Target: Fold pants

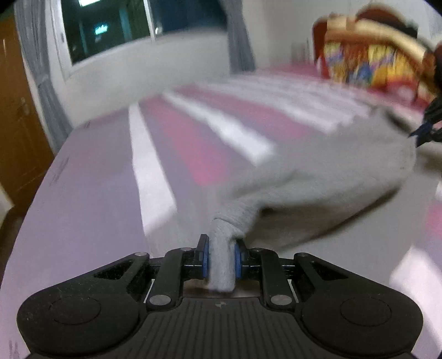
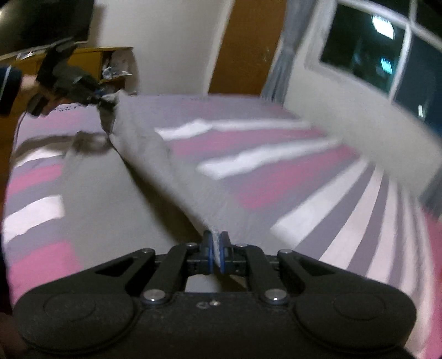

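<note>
Light grey pants (image 1: 317, 171) hang stretched between both grippers above a bed. My left gripper (image 1: 221, 255) is shut on a bunched corner of the grey cloth, which fills the gap between its blue pads. In the right wrist view my right gripper (image 2: 217, 252) is shut on a thin edge of the pants (image 2: 176, 171); the cloth runs taut up and left to the left gripper (image 2: 94, 96), seen far off at the upper left. The right gripper (image 1: 428, 129) shows at the right edge of the left wrist view, pinching the other corner.
The bed sheet (image 1: 179, 143) below has pink, grey and white stripes. A colourful pillow (image 1: 367, 60) lies at the bed's far right. A dark window (image 1: 132, 24) with grey curtains, a wooden door (image 1: 16, 116) and a yellow shelf (image 2: 91, 58) surround the bed.
</note>
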`<action>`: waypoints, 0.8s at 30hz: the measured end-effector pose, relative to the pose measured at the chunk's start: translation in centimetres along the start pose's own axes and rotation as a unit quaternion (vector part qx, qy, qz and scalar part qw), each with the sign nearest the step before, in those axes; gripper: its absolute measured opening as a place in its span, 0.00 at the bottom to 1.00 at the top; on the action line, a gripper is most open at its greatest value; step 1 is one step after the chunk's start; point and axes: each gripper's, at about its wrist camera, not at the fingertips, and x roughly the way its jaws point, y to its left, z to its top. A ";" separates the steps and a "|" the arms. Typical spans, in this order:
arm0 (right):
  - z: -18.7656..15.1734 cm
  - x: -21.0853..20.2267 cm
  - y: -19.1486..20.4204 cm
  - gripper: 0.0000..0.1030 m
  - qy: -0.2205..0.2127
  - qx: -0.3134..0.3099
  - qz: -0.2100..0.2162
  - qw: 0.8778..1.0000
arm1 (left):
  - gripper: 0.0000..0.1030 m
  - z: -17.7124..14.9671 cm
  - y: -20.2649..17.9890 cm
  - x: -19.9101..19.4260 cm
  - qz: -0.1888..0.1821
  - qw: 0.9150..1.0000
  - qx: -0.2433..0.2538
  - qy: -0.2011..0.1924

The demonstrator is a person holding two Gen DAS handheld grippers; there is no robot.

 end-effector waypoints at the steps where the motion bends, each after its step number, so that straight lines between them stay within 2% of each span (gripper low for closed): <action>1: -1.4 1.2 0.7 0.10 0.023 0.025 0.001 0.999 | 0.22 -0.7 -0.4 0.1 0.006 1.000 -0.006 0.013; 2: -2.3 2.4 0.8 0.19 0.043 0.047 -0.004 0.998 | 0.26 -1.4 -0.9 -0.1 0.021 1.000 -0.007 0.023; 3: -3.3 3.0 1.1 0.23 0.062 0.067 -0.015 0.996 | 0.39 -1.7 -1.2 -0.6 0.038 0.999 -0.008 0.024; 4: -3.8 2.7 1.3 0.25 0.054 0.087 -0.028 0.994 | 0.60 -2.1 -1.2 -1.6 0.058 0.998 -0.021 0.023; 6: -4.0 0.7 0.9 0.41 0.030 0.144 -0.044 0.988 | 0.83 -3.0 -0.8 -4.1 0.084 0.995 -0.057 0.012; 8: -4.4 -2.1 0.4 0.45 -0.006 0.200 -0.039 0.979 | 0.83 -3.1 0.1 -6.4 0.087 0.989 -0.121 -0.009; 10: -5.1 -4.2 -0.4 0.45 -0.032 0.244 -0.037 0.969 | 0.83 -3.9 1.2 -8.5 0.055 0.971 -0.230 -0.044; 11: -5.3 -4.6 -0.6 0.45 -0.037 0.260 -0.039 0.964 | 0.83 -4.7 1.4 -9.1 0.024 0.955 -0.290 -0.060; 12: -5.7 -4.7 -1.0 0.45 -0.040 0.283 -0.037 0.958 | 0.82 -5.4 1.6 -9.2 -0.009 0.935 -0.346 -0.072; 13: -6.2 -4.7 -1.6 0.45 -0.042 0.311 -0.032 0.949 | 0.82 -6.4 1.6 -8.9 -0.039 0.913 -0.398 -0.080; 14: -6.8 -4.9 -2.2 0.45 -0.045 0.343 -0.028 0.938 | 0.81 -7.0 1.6 -8.5 -0.056 0.896 -0.433 -0.081; 16: -7.8 -4.3 -3.1 0.45 -0.044 0.392 -0.029 0.918 | 0.64 -8.1 1.7 -7.0 -0.081 0.866 -0.489 -0.069; 18: -8.4 -3.8 -4.0 0.45 -0.043 0.437 -0.031 0.898 | 0.56 -9.2 2.3 -5.8 -0.102 0.831 -0.543 -0.068; 19: -8.6 -3.7 -4.4 0.45 -0.041 0.453 -0.035 0.890 | 0.50 -9.6 2.5 -5.3 -0.106 0.819 -0.560 -0.067; 20: -8.5 -3.3 -4.7 0.45 -0.038 0.463 -0.041 0.885 | 0.48 -9.9 2.7 -4.9 -0.108 0.810 -0.573 -0.064; 21: -8.2 -2.9 -5.0 0.46 -0.032 0.470 -0.043 0.881 | 0.48 -10.0 2.9 -4.3 -0.105 0.804 -0.582 -0.058; 22: -7.9 -2.3 -5.4 0.46 -0.020 0.479 -0.043 0.876 | 0.48 -10.0 2.9 -3.8 -0.096 0.805 -0.584 -0.048; 24: -7.7 -0.5 -6.2 0.44 0.018 0.504 -0.050 0.862 | 0.47 -9.5 1.9 -2.9 -0.082 0.812 -0.577 -0.033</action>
